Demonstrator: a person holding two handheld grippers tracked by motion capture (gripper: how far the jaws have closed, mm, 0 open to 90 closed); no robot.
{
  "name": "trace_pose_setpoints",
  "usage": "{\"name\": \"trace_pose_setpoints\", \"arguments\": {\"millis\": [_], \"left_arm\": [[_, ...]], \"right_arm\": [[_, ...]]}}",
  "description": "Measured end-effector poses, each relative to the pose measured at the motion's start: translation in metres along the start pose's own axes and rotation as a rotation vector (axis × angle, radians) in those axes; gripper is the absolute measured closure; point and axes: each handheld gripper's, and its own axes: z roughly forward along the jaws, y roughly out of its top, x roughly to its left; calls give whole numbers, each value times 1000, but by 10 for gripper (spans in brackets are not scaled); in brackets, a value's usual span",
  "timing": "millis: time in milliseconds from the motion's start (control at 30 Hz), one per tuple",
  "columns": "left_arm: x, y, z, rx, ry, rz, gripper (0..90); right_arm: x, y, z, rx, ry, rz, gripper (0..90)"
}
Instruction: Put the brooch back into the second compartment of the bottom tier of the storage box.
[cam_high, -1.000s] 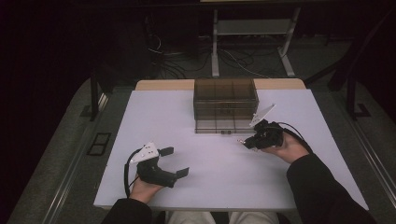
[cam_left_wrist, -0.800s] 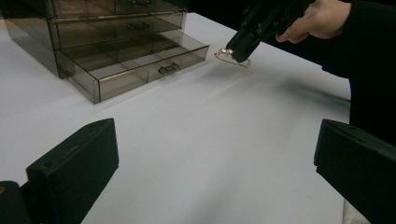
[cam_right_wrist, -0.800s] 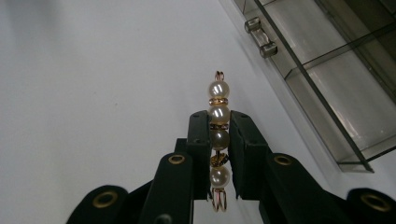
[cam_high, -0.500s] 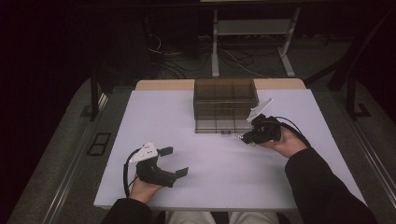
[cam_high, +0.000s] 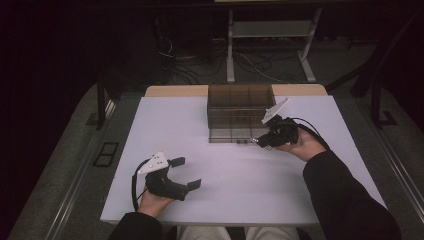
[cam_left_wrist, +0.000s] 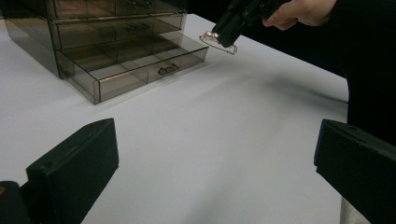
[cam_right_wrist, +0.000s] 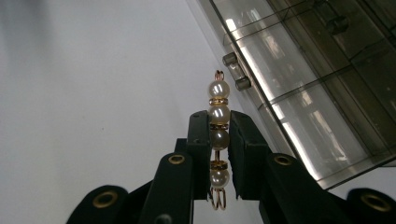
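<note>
Right gripper (cam_right_wrist: 218, 135): clamped on one pearl pin (cam_right_wrist: 218, 122), held over open bottom drawer (cam_left_wrist: 140, 65) | left gripper (cam_high: 186, 173): wide open, empty, near table (cam_high: 240, 200) front edge | count: one drawer box (cam_high: 240, 112), three drawers

Pearl pin's (cam_right_wrist: 218, 135) middle hidden between jaws

The right gripper (cam_high: 261, 141) — clamped on a pearl pin (cam_right_wrist: 218, 122) — now sits nearer the smoky drawer box (cam_high: 240, 107) than a second ago, shifted a little leftward and away from the person, its tip just at the open bottom drawer (cam_left_wrist: 140, 65) — raised off the bench (cam_high: 165, 125).
</note>
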Motion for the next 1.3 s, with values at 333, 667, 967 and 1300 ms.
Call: {"name": "trace_pose_setpoints", "arguments": {"millis": [333, 667, 967, 1300], "left_arm": [[-1, 0, 1, 3, -8, 4, 0], [0, 0, 0, 1, -4, 3, 0], [-1, 0, -1, -1, -5, 4, 0], [-1, 0, -1, -4, -5, 4, 0]], "right_arm": [[-4, 10, 5, 2, 0, -18, 784], [-11, 22, 6, 11, -16, -23, 784], [-15, 36, 1, -4, -33, -29, 784], [-20, 46, 5, -20, -47, -23, 784]]}}
